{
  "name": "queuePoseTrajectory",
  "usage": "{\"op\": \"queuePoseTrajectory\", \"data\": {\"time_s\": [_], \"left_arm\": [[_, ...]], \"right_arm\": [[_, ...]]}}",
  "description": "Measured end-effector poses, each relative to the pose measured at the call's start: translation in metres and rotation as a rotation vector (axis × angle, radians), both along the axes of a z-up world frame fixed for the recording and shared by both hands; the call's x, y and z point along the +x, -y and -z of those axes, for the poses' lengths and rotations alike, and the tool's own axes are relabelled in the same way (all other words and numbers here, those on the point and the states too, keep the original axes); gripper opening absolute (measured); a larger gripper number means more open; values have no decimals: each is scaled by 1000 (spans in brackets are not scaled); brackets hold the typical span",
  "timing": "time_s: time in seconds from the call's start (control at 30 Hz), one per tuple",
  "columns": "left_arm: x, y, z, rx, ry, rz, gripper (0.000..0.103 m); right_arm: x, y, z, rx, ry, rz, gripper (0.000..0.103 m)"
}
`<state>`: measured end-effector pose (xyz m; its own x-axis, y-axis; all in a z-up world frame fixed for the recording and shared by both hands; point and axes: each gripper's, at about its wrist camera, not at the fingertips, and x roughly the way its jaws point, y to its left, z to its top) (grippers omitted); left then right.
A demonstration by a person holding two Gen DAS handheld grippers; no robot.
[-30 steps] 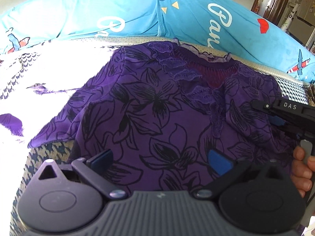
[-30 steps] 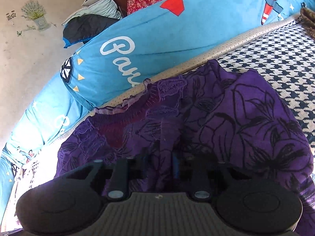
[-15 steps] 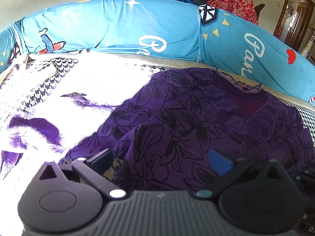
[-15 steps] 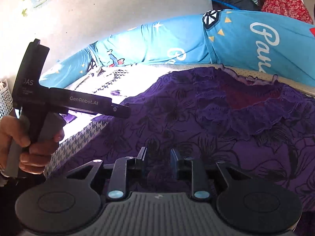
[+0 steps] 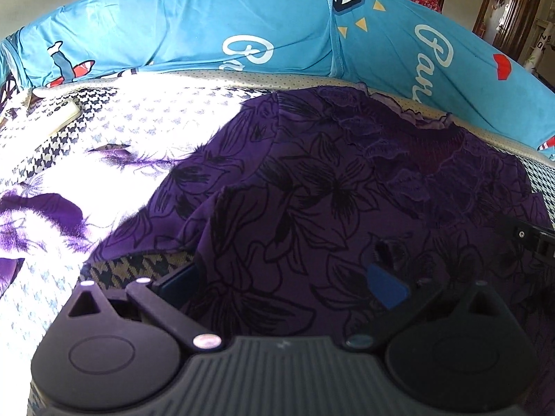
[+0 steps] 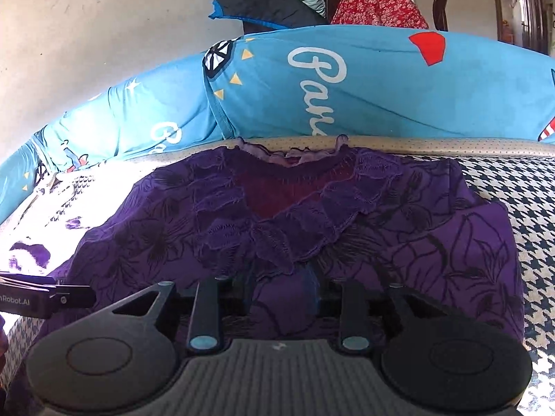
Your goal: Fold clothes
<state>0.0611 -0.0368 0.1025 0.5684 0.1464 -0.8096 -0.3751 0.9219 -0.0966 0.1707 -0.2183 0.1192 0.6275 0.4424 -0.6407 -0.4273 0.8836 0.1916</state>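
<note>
Right tool (image 6: 281,287) swung back facing neckline, pinching purple blouse (image 6: 347,228); left tool (image 5: 282,282) wide; collar toward cushion (image 6: 381,83).

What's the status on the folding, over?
Left gripper open over purple floral top. Right gripper shut on its fabric below the ruffled neckline. Top spread on houndstooth cover, unfolded. Nothing blocking.
</note>
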Motion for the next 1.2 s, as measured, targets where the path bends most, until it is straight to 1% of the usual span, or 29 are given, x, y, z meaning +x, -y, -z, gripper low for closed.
{"op": "queuePoseTrajectory", "data": {"time_s": [0.13, 0.17, 0.27, 0.37, 0.4, 0.47, 0.53, 0.63, 0.67, 0.77, 0.8, 0.83, 0.9, 1.0, 1.07, 1.13, 1.2], "left_arm": [[1, -1, 2, -3, -8, -5, 103], [1, -1, 2, -5, -10, -6, 103], [2, -2, 4, -9, -12, -9, 103], [3, -3, 6, -23, -15, -12, 103], [4, -2, 6, -25, -14, -12, 103], [4, -1, 6, -20, -12, -13, 103], [3, -2, 6, -16, -6, -20, 103], [0, -6, 3, 4, 5, -53, 103], [-1, -8, 2, 6, 7, -65, 103], [-4, -15, 0, -3, 9, -94, 103], [-5, -17, 0, -7, 8, -100, 103], [-5, -19, 0, -9, 7, -104, 103], [-7, -20, -1, -8, 9, -105, 103], [-7, -20, -1, -6, 10, -99, 103], [-7, -20, -1, -5, 8, -97, 103], [-7, -20, 0, -9, 6, -97, 103], [-6, -20, 0, -9, 6, -98, 103]], "right_arm": [[-2, -17, 2, -53, 2, -50, 46], [-3, -23, 5, -78, 3, -56, 48], [-2, -40, 19, -165, 8, -49, 49], [0, -56, 34, -201, -14, -75, 50], [1, -64, 38, -229, -4, -88, 50], [-2, -74, 36, -282, 50, -109, 50], [-6, -76, 29, -263, 71, -129, 50], [-16, -78, 24, -176, 50, -195, 50], [-22, -81, 26, -167, 47, -230, 51], [-39, -94, 34, -172, 45, -310, 60], [-44, -97, 38, -178, 41, -329, 66], [-48, -101, 42, -188, 39, -343, 69], [-54, -111, 50, -217, 44, -361, 69], [-59, -120, 61, -272, 94, -342, 69], [-56, -120, 60, -262, 95, -317, 62], [-49, -117, 57, -241, 81, -278, 47], [-42, -114, 57, -218, 59, -235, 43]]}}
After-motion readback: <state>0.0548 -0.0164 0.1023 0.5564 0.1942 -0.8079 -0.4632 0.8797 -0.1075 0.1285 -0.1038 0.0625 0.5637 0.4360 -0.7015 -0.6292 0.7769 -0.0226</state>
